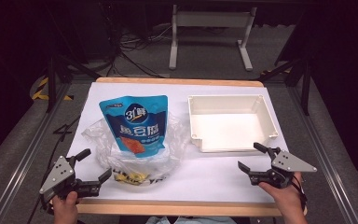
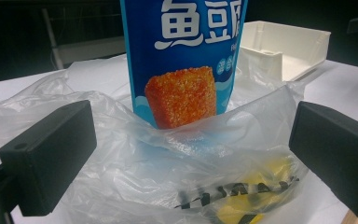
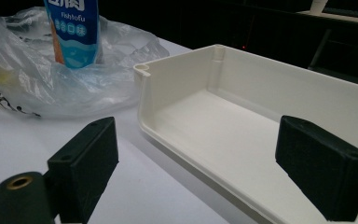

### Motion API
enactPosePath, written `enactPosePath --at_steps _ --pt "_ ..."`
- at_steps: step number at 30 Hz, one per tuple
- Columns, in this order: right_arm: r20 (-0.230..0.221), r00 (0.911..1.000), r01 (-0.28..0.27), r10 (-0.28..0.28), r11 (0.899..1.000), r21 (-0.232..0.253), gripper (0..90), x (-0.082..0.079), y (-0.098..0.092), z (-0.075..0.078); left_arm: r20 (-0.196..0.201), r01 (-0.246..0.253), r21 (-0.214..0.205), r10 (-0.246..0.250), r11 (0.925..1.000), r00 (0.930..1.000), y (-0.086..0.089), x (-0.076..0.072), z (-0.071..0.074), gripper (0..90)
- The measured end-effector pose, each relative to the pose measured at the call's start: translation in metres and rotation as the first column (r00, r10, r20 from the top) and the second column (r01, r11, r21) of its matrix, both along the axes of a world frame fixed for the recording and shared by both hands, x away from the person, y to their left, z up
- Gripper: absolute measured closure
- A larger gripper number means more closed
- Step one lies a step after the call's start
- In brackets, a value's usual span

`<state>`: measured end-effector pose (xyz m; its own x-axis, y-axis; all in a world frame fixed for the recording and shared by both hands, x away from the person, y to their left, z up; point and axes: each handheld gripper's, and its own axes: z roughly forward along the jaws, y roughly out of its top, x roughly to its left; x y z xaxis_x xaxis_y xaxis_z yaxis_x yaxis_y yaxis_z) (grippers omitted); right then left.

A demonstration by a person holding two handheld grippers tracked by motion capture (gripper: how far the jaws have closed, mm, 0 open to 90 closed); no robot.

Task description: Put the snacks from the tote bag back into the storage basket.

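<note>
- The left claw [image 1: 92, 165] sits at the near left corner of the white tabletop [image 1: 223, 177], held in a person's hand; its jaws stand wide apart with nothing between the pads; in the left gripper view they frame the bag from close by without touching it.
- Just right of it lies a clear plastic bag [image 1: 177, 140], crumpled and open at the top, with yellow and black print showing near its front edge; the bag rests on the tabletop, left of centre.
- A blue snack pouch [image 1: 137, 123] pictured with an orange square of fish tofu lies with its lower part inside the bag; its upper part sticks out toward the far side.
- Right of centre stands a white plastic bin [image 1: 233, 105], shallow, with nothing in it, and apart from the bag.
- The right claw [image 1: 251, 158] hovers at the near right, just in front of the bin's near rim; its jaws are spread wide and hold nothing.
- Judging from this layout, the work looks to be at its very start; the pouch is not yet out of the bag, nothing is gripped, and the bin awaits its first item; pulling the pouch free and placing it all remain.
</note>
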<state>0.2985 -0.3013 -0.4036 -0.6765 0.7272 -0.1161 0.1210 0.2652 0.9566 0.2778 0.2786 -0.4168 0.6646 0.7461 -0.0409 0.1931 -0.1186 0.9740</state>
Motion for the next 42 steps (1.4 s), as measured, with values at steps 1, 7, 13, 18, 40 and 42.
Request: enactPosePath --at_steps 1,7,13,18,40,42 --pt "0.0 1.0 0.0 0.0 1.0 0.0 14.7 0.0 -0.001 0.0 -0.001 0.0 0.001 0.0 1.0 1.0 0.0 0.0 0.0 1.3" --pt "0.004 1.0 0.002 -0.002 1.0 0.006 18.6 0.0 -0.003 0.001 0.0 -0.013 -0.002 0.013 0.9999 0.9999 0.001 -0.001 0.0 1.3" --pt "-0.005 1.0 0.0 0.0 1.0 0.022 20.5 0.0 -0.004 0.001 -0.002 -0.005 0.002 0.005 1.0 1.0 0.002 -0.001 0.0 1.3" --pt "-0.005 1.0 -0.001 0.002 0.999 0.036 23.5 -0.001 -0.004 0.004 -0.005 -0.006 0.002 0.006 1.0 1.0 0.001 -0.001 0.0 1.3" --pt "-0.001 1.0 0.002 -0.002 0.999 0.052 25.1 0.012 -0.006 0.057 -0.014 -0.013 -0.001 0.013 0.9999 0.9998 0.0 -0.001 -0.001 1.3" --pt "0.003 1.0 0.001 -0.001 0.999 0.051 25.4 0.013 -0.005 0.059 -0.013 -0.013 -0.001 0.013 0.9999 0.9998 0.0 -0.002 -0.001 1.3"
